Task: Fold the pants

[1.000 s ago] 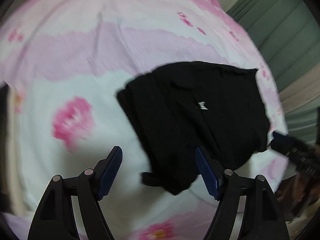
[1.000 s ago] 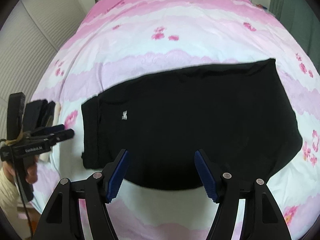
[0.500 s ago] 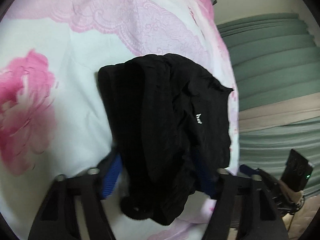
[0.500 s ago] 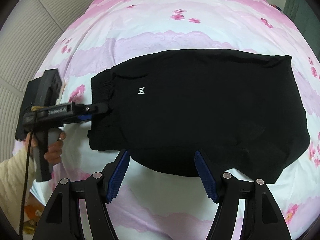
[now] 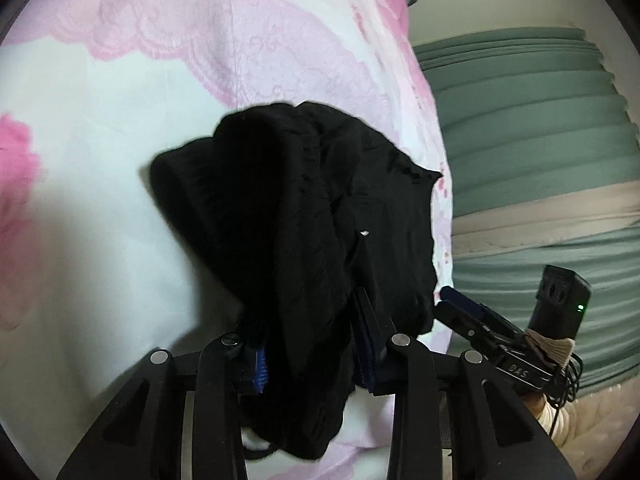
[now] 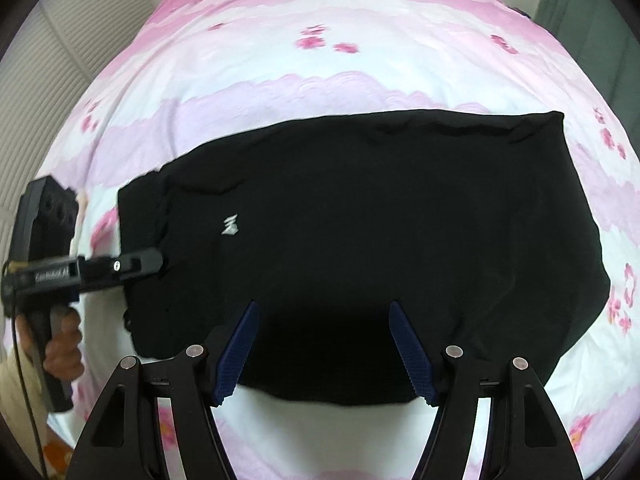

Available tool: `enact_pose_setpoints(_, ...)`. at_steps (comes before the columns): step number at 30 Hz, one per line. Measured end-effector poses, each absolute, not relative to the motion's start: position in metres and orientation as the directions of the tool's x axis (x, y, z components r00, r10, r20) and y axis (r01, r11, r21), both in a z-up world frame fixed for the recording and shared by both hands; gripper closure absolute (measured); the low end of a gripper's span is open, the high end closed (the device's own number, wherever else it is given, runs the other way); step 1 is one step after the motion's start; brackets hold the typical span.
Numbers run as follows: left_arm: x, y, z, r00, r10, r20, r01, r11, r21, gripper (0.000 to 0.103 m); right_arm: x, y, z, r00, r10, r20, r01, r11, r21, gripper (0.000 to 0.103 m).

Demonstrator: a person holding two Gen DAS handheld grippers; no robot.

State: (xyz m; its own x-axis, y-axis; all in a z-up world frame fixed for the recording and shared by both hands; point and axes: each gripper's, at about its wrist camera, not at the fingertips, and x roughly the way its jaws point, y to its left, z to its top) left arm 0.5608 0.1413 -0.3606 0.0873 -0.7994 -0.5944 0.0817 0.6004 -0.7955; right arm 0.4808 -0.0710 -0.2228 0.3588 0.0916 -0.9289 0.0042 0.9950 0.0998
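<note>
Black pants (image 6: 360,232) with a small white logo lie folded on a pink-and-white bedspread (image 6: 320,72). In the left wrist view the waistband end (image 5: 288,220) bunches up between the blue pads of my left gripper (image 5: 312,356), which is shut on it. The same gripper shows in the right wrist view (image 6: 152,262) at the pants' left edge. My right gripper (image 6: 324,344) is open, low over the near edge of the pants, with cloth between its fingers but not pinched. It also shows in the left wrist view (image 5: 456,304) beside the pants.
Green curtains (image 5: 540,152) hang past the bed's right side. A white slatted wall (image 6: 48,64) stands to the left. The bedspread (image 5: 100,160) spreads wide around the pants.
My left gripper moved in onto the waistband end and closed on it. My right gripper came down closer to the near edge of the pants, still open.
</note>
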Motion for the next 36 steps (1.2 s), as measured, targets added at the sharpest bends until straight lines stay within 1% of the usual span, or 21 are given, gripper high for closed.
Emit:
enact_pose_setpoints(3,0.564,0.129,-0.369,0.087,-0.768,-0.635,0.038,0.639,-0.768,0.07,0.487,-0.078,-0.225,0.363,0.065,-0.93,0.024,0.997,0.079,0.035)
enact_pose_setpoints(5,0.563,0.127,-0.366,0.096,-0.738,-0.668,0.023,0.672,-0.74,0.072,0.489,-0.082,-0.225,0.364,0.051,-0.93,0.035,0.997,0.069,0.035)
enact_pose_setpoints(8,0.556,0.124,-0.343,0.112,-0.663,-0.74,0.038,0.747,-0.663,0.075,0.486,-0.089,-0.218,0.373,0.043,-0.927,0.052,0.996,0.067,0.035)
enact_pose_setpoints(12,0.547,0.123,-0.301,0.156,-0.595,-0.788,0.028,0.8,-0.599,0.075,0.476,-0.104,-0.201,0.388,0.029,-0.921,0.066,0.996,0.059,0.035)
enact_pose_setpoints(14,0.545,0.119,-0.28,0.167,-0.553,-0.816,-0.006,0.827,-0.562,0.076,0.469,-0.113,-0.192,0.39,0.032,-0.92,0.074,0.995,0.066,0.035)
enact_pose_setpoints(17,0.541,0.122,-0.258,0.176,-0.499,-0.848,-0.049,0.856,-0.514,0.076,0.453,-0.136,-0.174,0.409,0.047,-0.911,0.098,0.991,0.095,0.035)
enact_pose_setpoints(22,0.534,0.112,-0.235,0.134,-0.362,-0.922,-0.067,0.925,-0.373,0.077,0.431,-0.174,-0.144,0.453,0.042,-0.891,0.129,0.985,0.112,0.035)
enact_pose_setpoints(24,0.531,0.092,-0.223,0.106,-0.284,-0.953,-0.048,0.956,-0.29,0.077,0.423,-0.187,-0.133,0.47,0.017,-0.883,0.14,0.986,0.094,0.035)
enact_pose_setpoints(26,0.53,0.073,-0.211,0.094,-0.26,-0.961,-0.049,0.963,-0.266,0.077,0.415,-0.201,-0.123,0.481,0.002,-0.877,0.148,0.985,0.084,0.035)
enact_pose_setpoints(28,0.53,0.061,-0.202,0.081,-0.267,-0.96,-0.054,0.961,-0.272,0.077,0.411,-0.212,-0.117,0.488,0.016,-0.873,0.144,0.985,0.099,0.035)
enact_pose_setpoints(31,0.53,0.017,-0.187,0.06,-0.207,-0.976,-0.036,0.977,-0.21,0.077,0.404,-0.237,-0.109,0.502,0.04,-0.864,0.143,0.981,0.129,0.035)
enact_pose_setpoints(32,0.532,-0.003,-0.182,0.051,-0.2,-0.979,-0.031,0.979,-0.201,0.077,0.402,-0.244,-0.108,0.504,0.046,-0.863,0.145,0.98,0.137,0.035)
enact_pose_setpoints(36,0.545,-0.065,-0.173,0.041,-0.235,-0.971,-0.044,0.97,-0.237,0.077,0.403,-0.294,-0.111,0.515,0.052,-0.855,0.189,0.967,0.173,0.035)
